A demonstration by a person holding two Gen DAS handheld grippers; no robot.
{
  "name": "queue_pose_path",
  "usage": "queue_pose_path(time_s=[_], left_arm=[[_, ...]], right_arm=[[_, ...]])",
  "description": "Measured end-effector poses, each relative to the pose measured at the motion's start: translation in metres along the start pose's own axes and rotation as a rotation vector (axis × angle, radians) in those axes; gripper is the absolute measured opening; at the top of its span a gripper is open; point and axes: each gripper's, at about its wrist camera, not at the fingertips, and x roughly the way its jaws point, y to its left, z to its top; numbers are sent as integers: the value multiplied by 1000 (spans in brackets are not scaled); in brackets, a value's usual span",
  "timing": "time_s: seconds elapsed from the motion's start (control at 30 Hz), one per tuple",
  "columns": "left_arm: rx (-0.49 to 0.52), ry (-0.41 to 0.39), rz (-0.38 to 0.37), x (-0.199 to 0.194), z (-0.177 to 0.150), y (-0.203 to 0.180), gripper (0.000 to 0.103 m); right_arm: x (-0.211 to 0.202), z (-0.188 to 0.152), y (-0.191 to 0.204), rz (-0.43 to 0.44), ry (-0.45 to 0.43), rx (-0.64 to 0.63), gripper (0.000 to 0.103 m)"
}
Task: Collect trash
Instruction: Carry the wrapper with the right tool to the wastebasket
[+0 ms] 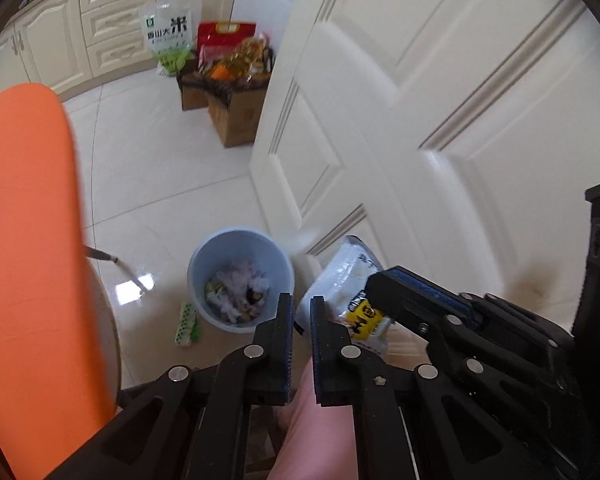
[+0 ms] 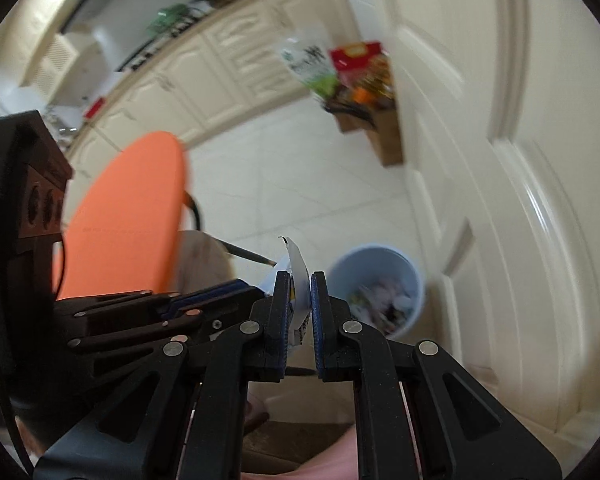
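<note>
A pale blue trash bin (image 1: 204,256) stands on the tiled floor by the door, partly filled with crumpled paper and scraps; it also shows in the right wrist view (image 2: 416,280). My right gripper (image 2: 300,292) is shut on a white plastic wrapper (image 2: 298,264) with a yellow label (image 1: 364,316), held above the floor just right of the bin. In the left wrist view the right gripper (image 1: 370,290) reaches in from the right. My left gripper (image 1: 302,312) is shut, and I see nothing between its pads. A green-and-white wrapper (image 1: 186,324) lies on the floor left of the bin.
An orange chair back (image 1: 28,240) fills the left side. A white panelled door (image 1: 420,120) runs along the right. A cardboard box (image 1: 236,120) of groceries and a rice bag (image 1: 168,32) stand by cream cabinets (image 1: 60,40). A person's leg (image 1: 312,420) shows below.
</note>
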Motion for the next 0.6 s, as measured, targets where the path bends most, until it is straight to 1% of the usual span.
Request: queue_pose_path(time_s=[0.03,0.1,0.2,0.3,0.33,0.37,0.47,0.5,0.53,0.6], left_arm=[[1,21,5,11,-1,-3,3],[-5,53,30,34,11,-13,2],[-19,83,67,63,22,-20,2],[-39,111,75,101,47,-38,2],[-40,111,85,109,48,-39,2],[-36,112,93,122,58,-44,2],[-35,121,109,151,78,-46,3],[-36,125,114,157,79,-40,3],[-45,132,121,164,82,-40,5],[-57,146,133,178,89,-31,14]], right_arm=[[6,1,-7,-7,10,10,10],[20,3,-21,-29,37,25,10],[40,6,-34,-62,68,31,10],[58,8,-47,-52,107,45,10],[64,8,-51,-55,118,45,10],[71,8,-58,-60,130,43,10],[93,9,-68,-43,157,54,10],[98,10,-70,-40,163,59,10],[105,12,-73,-37,169,62,10],[115,15,-75,-34,176,58,12]])
